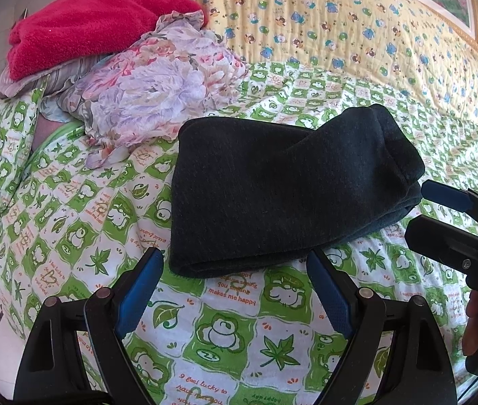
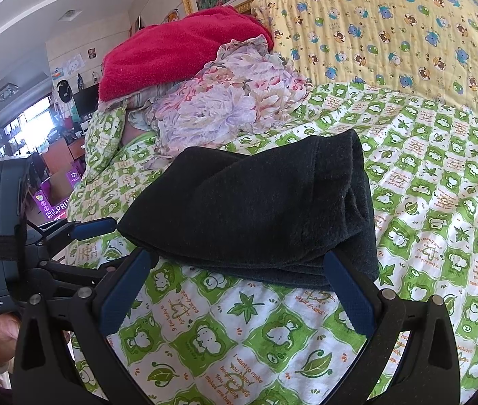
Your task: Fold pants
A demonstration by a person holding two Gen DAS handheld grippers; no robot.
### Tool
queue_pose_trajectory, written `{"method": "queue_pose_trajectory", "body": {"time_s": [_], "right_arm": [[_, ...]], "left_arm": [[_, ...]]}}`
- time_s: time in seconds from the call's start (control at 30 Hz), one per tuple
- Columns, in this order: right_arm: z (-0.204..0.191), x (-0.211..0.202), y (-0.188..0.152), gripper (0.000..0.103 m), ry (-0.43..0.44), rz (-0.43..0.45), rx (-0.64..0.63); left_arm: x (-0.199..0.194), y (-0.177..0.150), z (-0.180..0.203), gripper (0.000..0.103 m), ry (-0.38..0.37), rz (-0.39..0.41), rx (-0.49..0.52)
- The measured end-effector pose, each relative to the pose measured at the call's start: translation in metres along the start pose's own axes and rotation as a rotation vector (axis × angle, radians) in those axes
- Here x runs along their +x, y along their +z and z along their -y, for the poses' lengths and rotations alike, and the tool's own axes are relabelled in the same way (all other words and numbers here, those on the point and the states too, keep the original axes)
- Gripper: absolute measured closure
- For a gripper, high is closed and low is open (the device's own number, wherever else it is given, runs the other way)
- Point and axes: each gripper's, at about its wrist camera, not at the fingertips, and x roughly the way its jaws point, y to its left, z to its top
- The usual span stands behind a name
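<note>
Left wrist view shows your left gripper (image 1: 233, 298) and right gripper (image 2: 239, 290) spread wide, grasping nothing (apparently finished), leaving the dark knit pants (image 1: 282, 192) folded compactly on the green-checked cotton bedspread (image 1: 225, 337).

Both wrist views close, low, sharing folded pants (image 1: 282, 195)

Left gripper (image 1: 233, 281) has its fingers spread wide, nothing between them — right gripper (image 2: 237, 281) likewise, gaping and unloaded. Both are level, side by side and near each other.
</note>
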Motion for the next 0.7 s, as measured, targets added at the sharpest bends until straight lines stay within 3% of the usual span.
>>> {"method": "queue_pose_trajectory", "body": {"time_s": [0.7], "right_arm": [[0.002, -0.003, 0.01, 0.001, -0.001, 0.027, -0.007]], "left_arm": [[0.0, 0.02, -0.008, 0.016, 0.034, 0.039, -0.014]]}}
